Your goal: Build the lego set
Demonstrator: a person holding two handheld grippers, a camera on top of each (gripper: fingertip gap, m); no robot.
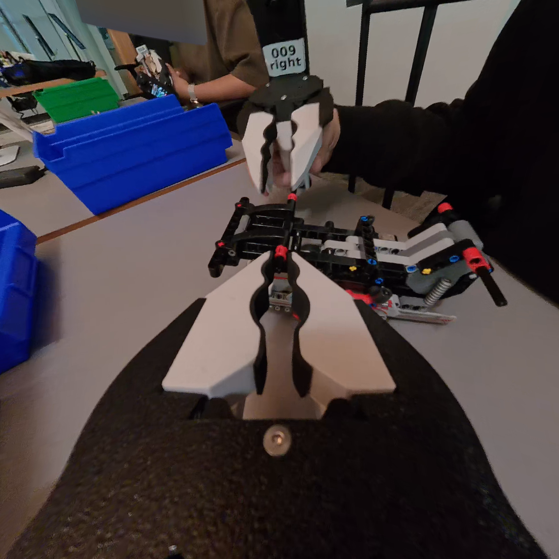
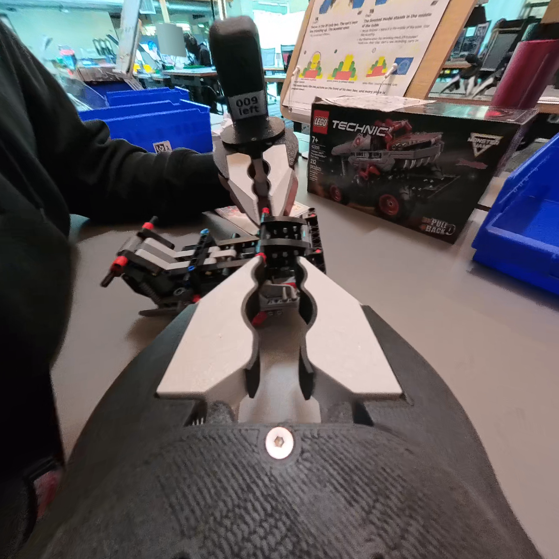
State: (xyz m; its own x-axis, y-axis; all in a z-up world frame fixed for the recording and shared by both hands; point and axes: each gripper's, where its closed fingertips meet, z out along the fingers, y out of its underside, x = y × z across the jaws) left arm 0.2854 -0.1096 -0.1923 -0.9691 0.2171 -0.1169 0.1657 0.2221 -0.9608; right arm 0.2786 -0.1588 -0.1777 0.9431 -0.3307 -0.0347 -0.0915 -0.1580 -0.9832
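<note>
The half-built lego model [image 1: 332, 251], black and grey with red and blue pins, lies on the grey table [image 1: 136, 287]. A black axle with a red bush at each end runs through its black frame. My left gripper [image 1: 280, 258] is shut on the near bush and axle end [image 1: 280, 252]. My right gripper [image 2: 279, 263] faces it across the frame [image 2: 284, 242]. Its jaws stand partly apart, with the other red bush [image 2: 260, 256] at its left fingertip. Each gripper shows in the other's view: the right one [image 1: 282, 189], the left one [image 2: 266, 208].
Blue bins [image 1: 136, 151] and a green bin [image 1: 75, 96] stand at the back left. The lego set box [image 2: 408, 163] and a blue bin [image 2: 526, 236] stand to the right, with an instruction board [image 2: 363, 45] behind. A person sits beyond the table. A black sleeve [image 1: 423, 145] reaches over the model. The grippers' ends are close to 6 cm from one another.
</note>
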